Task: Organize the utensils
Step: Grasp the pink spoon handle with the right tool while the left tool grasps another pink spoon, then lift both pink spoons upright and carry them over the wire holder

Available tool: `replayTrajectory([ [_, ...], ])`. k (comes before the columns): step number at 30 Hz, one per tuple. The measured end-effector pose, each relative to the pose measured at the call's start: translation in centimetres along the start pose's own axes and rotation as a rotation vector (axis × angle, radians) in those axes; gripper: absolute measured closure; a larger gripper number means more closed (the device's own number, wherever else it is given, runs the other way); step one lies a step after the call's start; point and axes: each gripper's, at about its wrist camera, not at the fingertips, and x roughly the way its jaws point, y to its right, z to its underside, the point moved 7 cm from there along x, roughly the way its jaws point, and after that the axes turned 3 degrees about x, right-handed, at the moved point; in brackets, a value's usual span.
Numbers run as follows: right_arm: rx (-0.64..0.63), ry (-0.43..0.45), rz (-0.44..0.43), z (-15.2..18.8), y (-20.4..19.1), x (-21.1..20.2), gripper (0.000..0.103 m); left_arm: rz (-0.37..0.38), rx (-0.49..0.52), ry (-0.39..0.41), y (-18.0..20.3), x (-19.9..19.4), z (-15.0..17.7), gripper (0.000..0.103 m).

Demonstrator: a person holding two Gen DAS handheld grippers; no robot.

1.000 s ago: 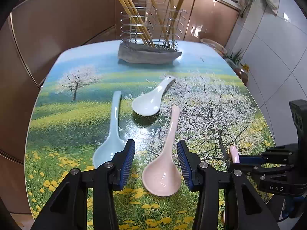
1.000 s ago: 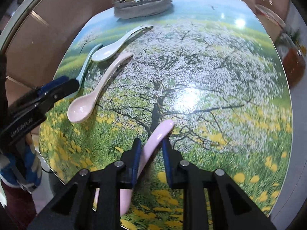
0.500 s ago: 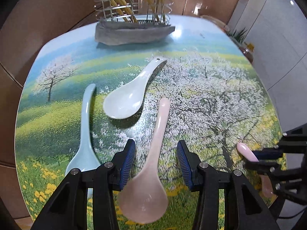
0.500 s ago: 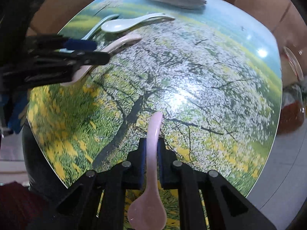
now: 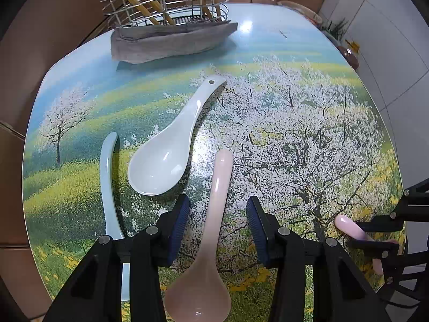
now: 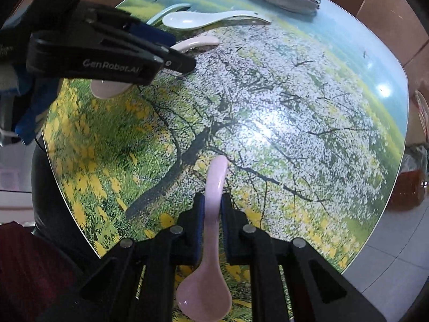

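Observation:
My left gripper point(image 5: 217, 210) is open, its jaws either side of the handle of a pale pink spoon point(image 5: 214, 214) lying on the table, bowl towards me. A white spoon point(image 5: 171, 145) and a light blue spoon point(image 5: 108, 187) lie to its left. My right gripper point(image 6: 212, 206) is shut on the handle of a lilac-pink spoon point(image 6: 211, 214), held above the table's near edge; it also shows in the left wrist view point(image 5: 348, 225). A wire utensil holder point(image 5: 166, 2) with chopsticks stands on a grey cloth point(image 5: 171, 41) at the far end.
The table point(image 5: 308, 134) has a printed blossom-tree and meadow top. Brown cabinets stand behind and to the left. A white tiled wall is on the right. A jar with red contents point(image 6: 410, 190) stands on the floor beyond the table's right edge.
My left gripper has moved forward along the pale pink spoon, so its jaws now flank the handle rather than the bowl. My right gripper has swung left, still holding the lilac-pink spoon.

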Motion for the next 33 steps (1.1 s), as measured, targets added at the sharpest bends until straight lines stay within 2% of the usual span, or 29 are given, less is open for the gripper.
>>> replayTrajectory([
  [2,-0.002,0.003,0.0,-0.4,-0.2,0.0,0.091,0.007,0.009,-0.01,0.3,0.1,-0.3,0.062],
  [4,-0.008,0.008,0.003,-0.5,-0.3,0.2,0.091,0.025,0.011,-0.015,0.5,0.2,-0.5,0.07],
  [6,-0.012,0.012,0.008,-0.8,-0.4,0.2,0.091,0.044,0.009,-0.016,0.5,0.2,-0.6,0.087],
  [9,-0.026,0.023,0.017,-0.7,-0.8,0.3,0.092,0.068,-0.011,-0.017,0.4,0.2,-0.6,0.09],
  [14,-0.017,0.078,0.013,0.0,-1.3,-0.4,0.092,0.067,-0.025,0.022,0.2,-0.5,0.8,0.092],
  [25,0.091,0.362,-0.085,2.7,-1.2,-5.3,0.092,0.113,-0.098,0.281,-0.6,-7.5,3.2,0.093],
  [33,0.136,0.502,-0.118,2.7,-1.3,-7.4,0.092,0.122,-0.151,0.363,-1.0,-10.5,3.8,0.093],
])
